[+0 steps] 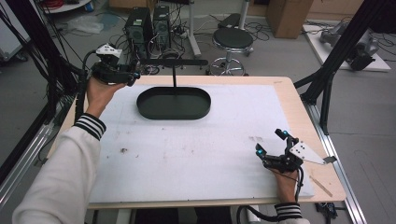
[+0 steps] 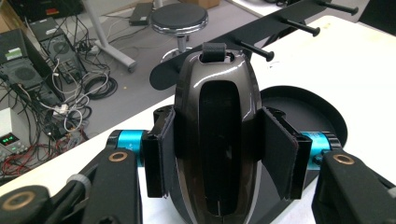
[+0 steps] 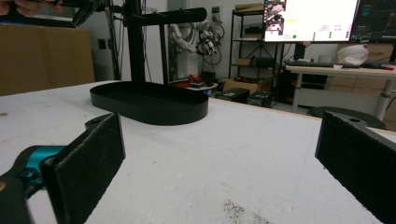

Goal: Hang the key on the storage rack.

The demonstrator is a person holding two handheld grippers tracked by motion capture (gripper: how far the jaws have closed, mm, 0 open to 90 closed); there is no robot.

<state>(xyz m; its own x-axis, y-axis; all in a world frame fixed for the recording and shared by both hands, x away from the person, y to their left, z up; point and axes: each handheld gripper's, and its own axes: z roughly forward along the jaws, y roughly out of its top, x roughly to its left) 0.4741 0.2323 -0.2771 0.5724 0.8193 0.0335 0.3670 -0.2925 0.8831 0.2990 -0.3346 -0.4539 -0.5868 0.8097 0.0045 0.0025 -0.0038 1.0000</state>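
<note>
Pegs (image 2: 293,24) of the black stand lie just ahead of my left gripper (image 2: 219,154), which pinches a glossy dark case (image 2: 217,140) by its sides, loop end (image 2: 214,50) pointing toward them, while my right gripper (image 1: 271,145), spread and empty, rests far across the counter (image 1: 187,154).
</note>
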